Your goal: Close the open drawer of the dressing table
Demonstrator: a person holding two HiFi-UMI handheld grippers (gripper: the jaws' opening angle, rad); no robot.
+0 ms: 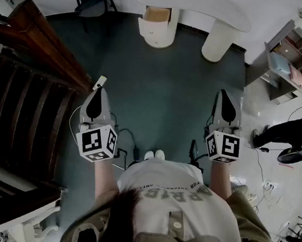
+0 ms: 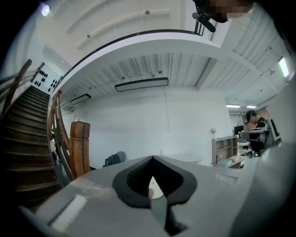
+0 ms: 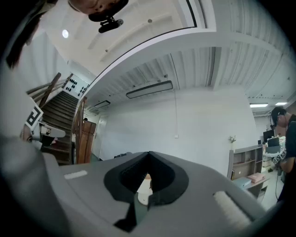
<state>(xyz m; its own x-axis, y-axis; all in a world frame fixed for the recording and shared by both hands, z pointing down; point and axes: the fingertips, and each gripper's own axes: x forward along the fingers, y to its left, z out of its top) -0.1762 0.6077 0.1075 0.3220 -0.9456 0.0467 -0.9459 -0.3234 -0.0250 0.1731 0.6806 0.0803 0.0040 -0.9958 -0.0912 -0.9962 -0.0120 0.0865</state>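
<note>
The white dressing table [image 1: 202,3] stands far ahead across the dark green carpet. Its drawer [image 1: 157,15] is pulled out of the round pedestal [image 1: 157,33], showing a wooden inside. Both grippers are held level at waist height, well short of the table. My left gripper [image 1: 100,83] is shut with nothing in it, and my right gripper [image 1: 223,93] is shut and empty too. In the left gripper view the closed jaws [image 2: 151,158] point toward the distant table top [image 2: 183,158]. In the right gripper view the closed jaws [image 3: 148,153] frame a bit of the white pedestal [image 3: 144,189].
A dark wooden staircase [image 1: 19,105] with a newel post runs along the left. A chair [image 1: 94,2] stands at the back wall. A shelf unit [image 1: 290,58] and a person in black [image 1: 287,129] are at the right, on pale floor with cables [image 1: 267,186].
</note>
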